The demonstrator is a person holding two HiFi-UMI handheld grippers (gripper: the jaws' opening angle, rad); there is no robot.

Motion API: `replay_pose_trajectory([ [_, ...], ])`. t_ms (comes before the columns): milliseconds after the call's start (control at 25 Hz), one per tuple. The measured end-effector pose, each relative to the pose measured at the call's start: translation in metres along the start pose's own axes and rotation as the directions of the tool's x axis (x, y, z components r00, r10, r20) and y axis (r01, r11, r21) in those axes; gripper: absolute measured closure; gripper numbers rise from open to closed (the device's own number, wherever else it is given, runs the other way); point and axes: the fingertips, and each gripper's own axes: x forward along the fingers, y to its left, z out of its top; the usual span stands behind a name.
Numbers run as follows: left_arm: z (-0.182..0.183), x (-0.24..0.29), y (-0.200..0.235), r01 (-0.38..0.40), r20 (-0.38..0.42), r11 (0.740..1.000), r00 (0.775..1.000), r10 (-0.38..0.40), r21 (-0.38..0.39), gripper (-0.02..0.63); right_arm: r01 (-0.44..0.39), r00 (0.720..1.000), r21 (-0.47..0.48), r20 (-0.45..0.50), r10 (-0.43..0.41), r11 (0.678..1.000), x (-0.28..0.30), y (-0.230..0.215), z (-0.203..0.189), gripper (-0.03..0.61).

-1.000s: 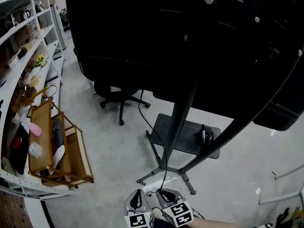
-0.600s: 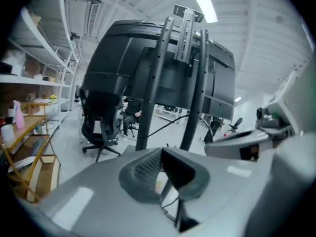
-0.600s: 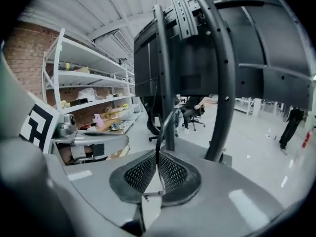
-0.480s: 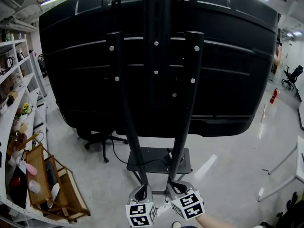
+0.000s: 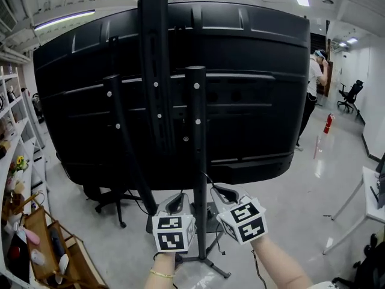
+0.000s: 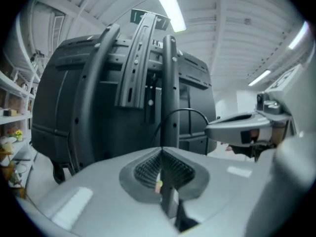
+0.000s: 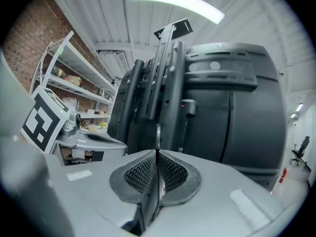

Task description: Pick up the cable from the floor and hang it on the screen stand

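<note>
Black cable [image 6: 183,110] makes a little arch between my two tongs. My left tongs [image 6: 161,149] are pressed together on one end of the arch. My right tongs [image 7: 157,152] are pressed together on the other end, and a thin bit of cable pokes up out of the tips. So the cable is up in my hands, low in the middle of the head view, and some more of it hangs down below.

The stand [image 5: 197,161] is right in front of me. Its tall pole goes straight up, in the middle of the head view, and both tongs sit close to it, one on each side. Neither looks much nearer. My bit of cable lies sideways, left to right, so it crosses the pole like a T. The big dark screen [image 5: 258,89] fills the frame behind. I think the hanging place is higher up, toward the top of the frame, so the cable must go up and over.
</note>
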Motion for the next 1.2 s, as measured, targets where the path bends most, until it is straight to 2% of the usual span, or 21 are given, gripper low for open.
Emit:
replay_pose_trajectory([
  [240, 0.119, 0.027, 0.001, 0.064, 0.083, 0.997, 0.994, -0.067, 0.036, 0.606, 0.044, 0.987, -0.061, 0.157, -0.034, 0.997, -0.004, -0.048, 0.127, 0.560],
  [400, 0.189, 0.026, 0.005, 0.042, 0.149, 0.994, 0.987, -0.057, 0.100, 0.606, 0.092, 0.968, -0.058, 0.240, -0.076, 0.994, -0.009, -0.075, 0.202, 0.560],
  [480, 0.221, 0.025, 0.005, 0.035, 0.180, 0.992, 0.982, -0.057, 0.124, 0.606, 0.139, 0.957, -0.061, 0.266, -0.118, 0.988, -0.010, -0.091, 0.234, 0.565],
  [600, 0.255, 0.024, -0.004, 0.086, 0.186, 0.986, 0.976, -0.111, 0.141, 0.606, 0.162, 0.956, -0.080, 0.259, -0.136, 0.984, -0.005, -0.107, 0.263, 0.556],
  [680, 0.265, 0.020, -0.011, 0.101, 0.185, 0.980, 0.974, -0.133, 0.171, 0.607, 0.159, 0.960, -0.097, 0.249, -0.131, 0.982, -0.004, -0.108, 0.266, 0.555],
  [800, 0.262, 0.018, -0.014, 0.083, 0.182, 0.974, 0.976, -0.122, 0.211, 0.607, 0.170, 0.955, -0.112, 0.265, -0.135, 0.979, -0.010, -0.105, 0.261, 0.565],
  [1200, 0.262, 0.008, -0.014, 0.075, 0.231, 0.976, 0.965, -0.123, 0.204, 0.607, 0.132, 0.935, -0.102, 0.342, -0.090, 0.986, -0.033, -0.090, 0.265, 0.566],
])
